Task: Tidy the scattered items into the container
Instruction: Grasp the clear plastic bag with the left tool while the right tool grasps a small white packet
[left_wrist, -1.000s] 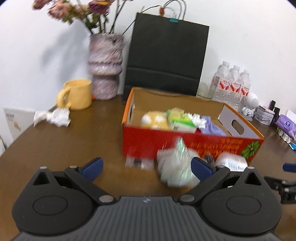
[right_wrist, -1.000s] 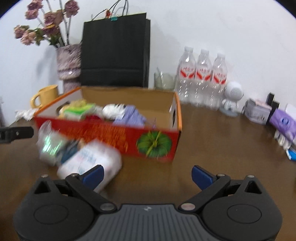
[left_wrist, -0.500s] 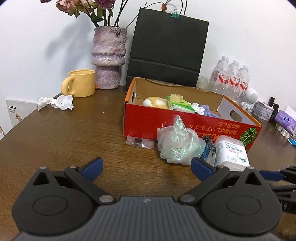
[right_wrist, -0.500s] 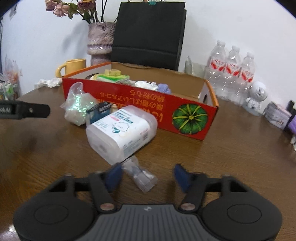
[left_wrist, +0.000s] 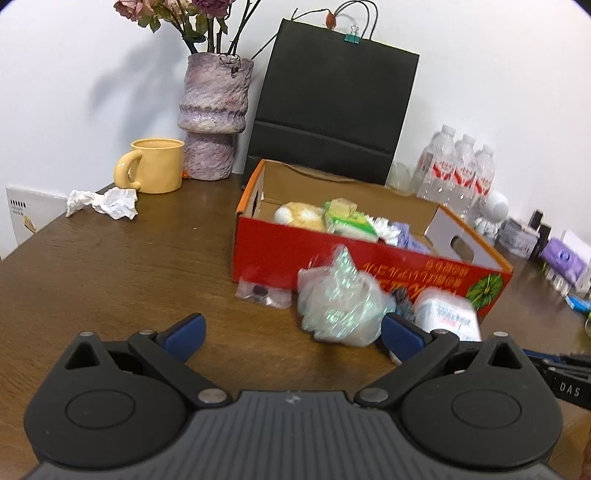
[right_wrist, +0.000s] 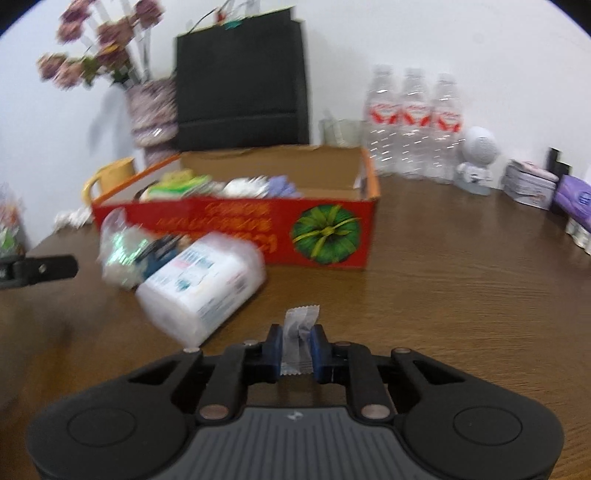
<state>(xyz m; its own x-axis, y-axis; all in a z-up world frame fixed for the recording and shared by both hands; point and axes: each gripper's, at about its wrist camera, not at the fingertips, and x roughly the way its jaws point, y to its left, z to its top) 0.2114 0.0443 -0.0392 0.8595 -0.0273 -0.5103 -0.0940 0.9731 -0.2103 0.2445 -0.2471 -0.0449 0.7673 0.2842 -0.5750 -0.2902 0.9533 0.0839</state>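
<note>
The red cardboard box stands mid-table with several items inside. Against its near wall lie a small clear zip bag, a shiny crumpled plastic bag and a white tissue pack. My left gripper is open just short of the plastic bag, with nothing between its fingers. My right gripper is closing its jaws, and the pads pinch a small clear sachet that sticks up between them, to the right of the tissue pack.
A yellow mug, a purple vase and a black paper bag line the back. Crumpled white paper lies at the left. Water bottles, a white figurine and small boxes sit at the right.
My right gripper's jaws went from wide open to pinching the clear sachet that lay on the table in front of the tissue pack. The left gripper stayed open.
</note>
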